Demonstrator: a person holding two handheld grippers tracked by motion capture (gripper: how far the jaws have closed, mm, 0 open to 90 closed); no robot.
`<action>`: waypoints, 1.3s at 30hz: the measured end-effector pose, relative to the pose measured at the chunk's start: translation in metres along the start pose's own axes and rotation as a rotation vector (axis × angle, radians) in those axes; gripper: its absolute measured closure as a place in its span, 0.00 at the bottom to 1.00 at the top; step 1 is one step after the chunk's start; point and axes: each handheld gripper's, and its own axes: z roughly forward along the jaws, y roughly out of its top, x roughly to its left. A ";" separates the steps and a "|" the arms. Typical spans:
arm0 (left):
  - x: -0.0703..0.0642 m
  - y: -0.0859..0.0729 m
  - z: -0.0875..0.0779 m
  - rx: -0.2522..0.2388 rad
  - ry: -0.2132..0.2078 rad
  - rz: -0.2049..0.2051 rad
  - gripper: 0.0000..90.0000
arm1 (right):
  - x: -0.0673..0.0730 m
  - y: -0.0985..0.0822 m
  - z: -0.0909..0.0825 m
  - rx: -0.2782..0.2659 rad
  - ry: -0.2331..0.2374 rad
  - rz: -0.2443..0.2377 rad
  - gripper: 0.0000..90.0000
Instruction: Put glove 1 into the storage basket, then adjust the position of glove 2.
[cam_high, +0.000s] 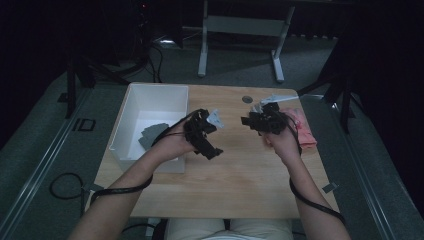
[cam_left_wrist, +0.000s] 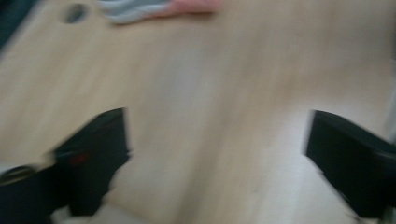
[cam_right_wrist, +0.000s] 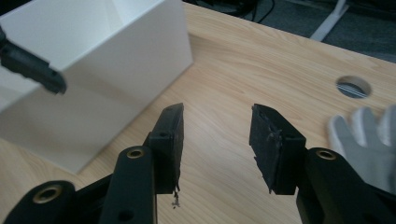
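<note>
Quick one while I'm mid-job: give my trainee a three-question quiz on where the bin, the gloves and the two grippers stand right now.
1. True or false: the white bin sits on the person's left side of the table.
2. Which gripper has something between its fingers? A) left gripper B) right gripper C) neither
3. Fill in: a grey glove and a pink one lie near the table's ____ edge in the high view.

Key: 1 true. 2 C; both are open over bare wood. 3 right.
</note>
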 end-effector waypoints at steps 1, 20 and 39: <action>-0.004 0.000 0.006 -0.001 -0.004 -0.020 0.02 | -0.004 -0.003 -0.002 -0.002 -0.003 -0.004 0.61; -0.049 -0.059 0.065 -0.122 -0.019 -0.209 0.02 | -0.083 -0.032 -0.019 -0.006 -0.180 -0.086 0.68; -0.083 -0.112 0.084 -0.182 0.094 -0.188 0.00 | -0.123 -0.039 0.071 0.147 -0.270 -0.075 0.71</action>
